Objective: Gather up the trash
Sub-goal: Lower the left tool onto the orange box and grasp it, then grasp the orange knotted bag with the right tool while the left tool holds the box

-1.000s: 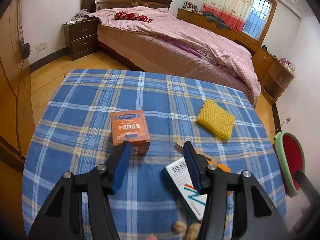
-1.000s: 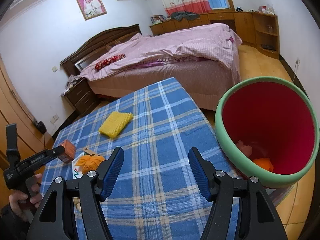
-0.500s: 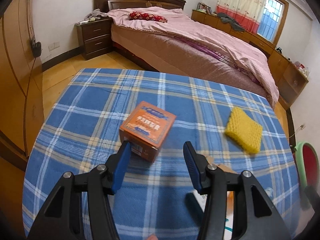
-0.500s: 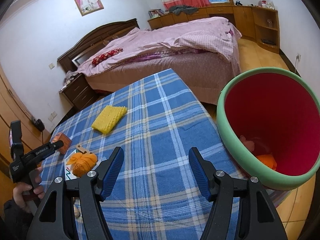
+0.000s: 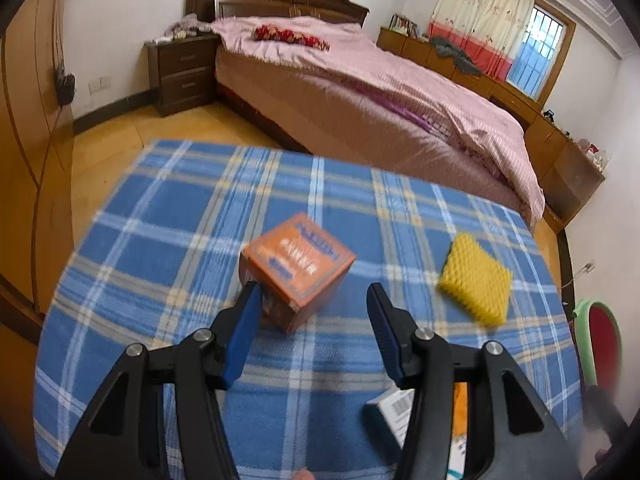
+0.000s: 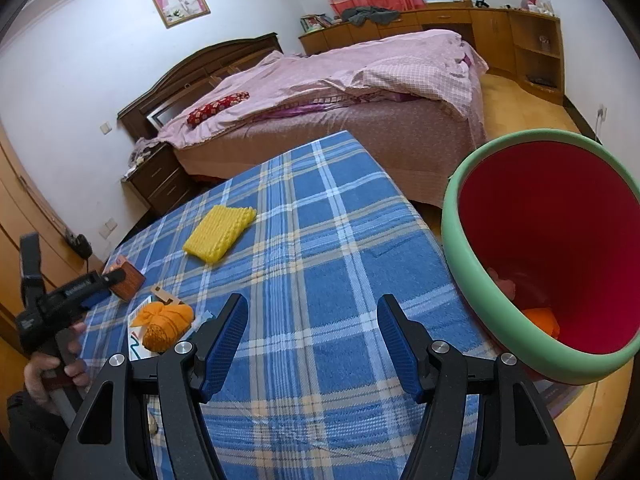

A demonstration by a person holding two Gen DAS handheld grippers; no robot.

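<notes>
Left wrist view showed my left gripper (image 5: 312, 300), jaws opening, had swung off the white carton (image 5: 394, 412) onto the orange box (image 5: 298, 268) on the table (image 5: 160, 220), not yet gripped; right gripper (image 6: 312, 320) gaped empty beside the bin (image 6: 456, 240).

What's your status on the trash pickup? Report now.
Left gripper jaws opening at the orange box, no grip yet. Right gripper open, empty, beside the bin. Nothing blocking.
</notes>
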